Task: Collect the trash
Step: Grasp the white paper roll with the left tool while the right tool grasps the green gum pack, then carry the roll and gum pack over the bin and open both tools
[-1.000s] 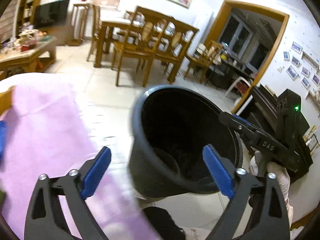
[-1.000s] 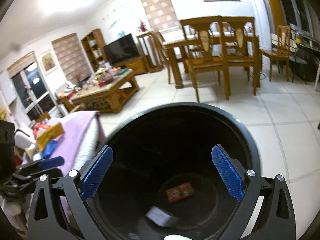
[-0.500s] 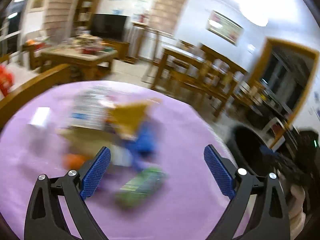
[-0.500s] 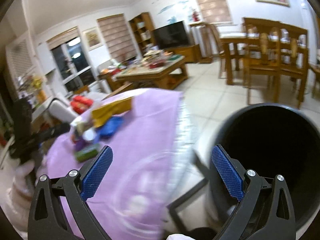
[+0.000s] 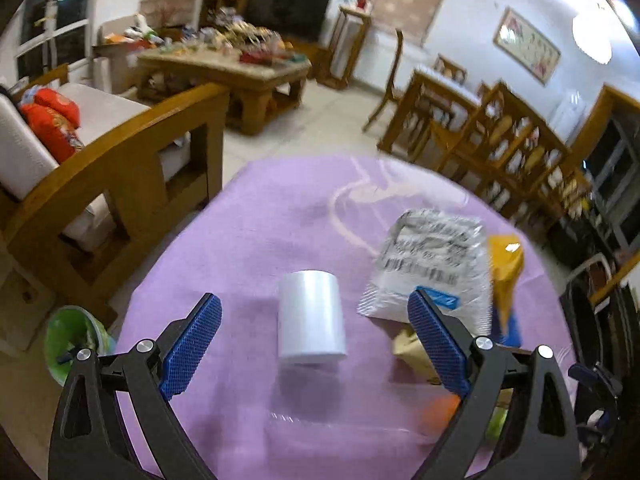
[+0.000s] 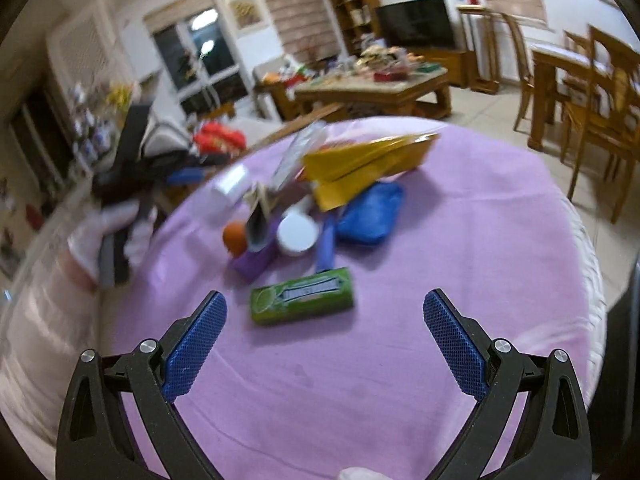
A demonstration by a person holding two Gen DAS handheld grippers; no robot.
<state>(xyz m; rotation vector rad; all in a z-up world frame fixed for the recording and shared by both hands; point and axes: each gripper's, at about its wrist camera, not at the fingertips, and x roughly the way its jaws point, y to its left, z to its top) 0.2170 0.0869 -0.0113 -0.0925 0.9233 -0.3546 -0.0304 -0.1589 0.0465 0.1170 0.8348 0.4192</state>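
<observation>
Left wrist view: left gripper (image 5: 314, 336), its blue-padded jaws spread wide and holding nothing, hovers above a round table covered in lilac cloth (image 5: 256, 232). A white cylindrical cup lying on its side (image 5: 311, 318) sits on the cloth between the two jaws, untouched by either. Just to its right lies a crinkled silver-white printed plastic packet (image 5: 436, 260), with a yellow foil snack bag (image 5: 505, 268) against its far edge and a tan paper scrap (image 5: 410, 350) below, partly behind the right pad. A green plastic bowl (image 5: 70, 338) stands off the table at lower left, beside a wooden-armed sofa (image 5: 120, 160).

Right wrist view: right gripper (image 6: 325, 346), jaws likewise wide apart and empty, hangs over the near part of the same cloth. A green rectangular gum box (image 6: 303, 295) lies flat just ahead, between the pads and apart from both. Beyond it the trash is clustered: a blue crumpled plastic bag (image 6: 372, 210), a white round lid (image 6: 297, 233), a small orange ball (image 6: 235, 236) and a purple block (image 6: 252, 262). Motion blur obscures finer detail.
</observation>
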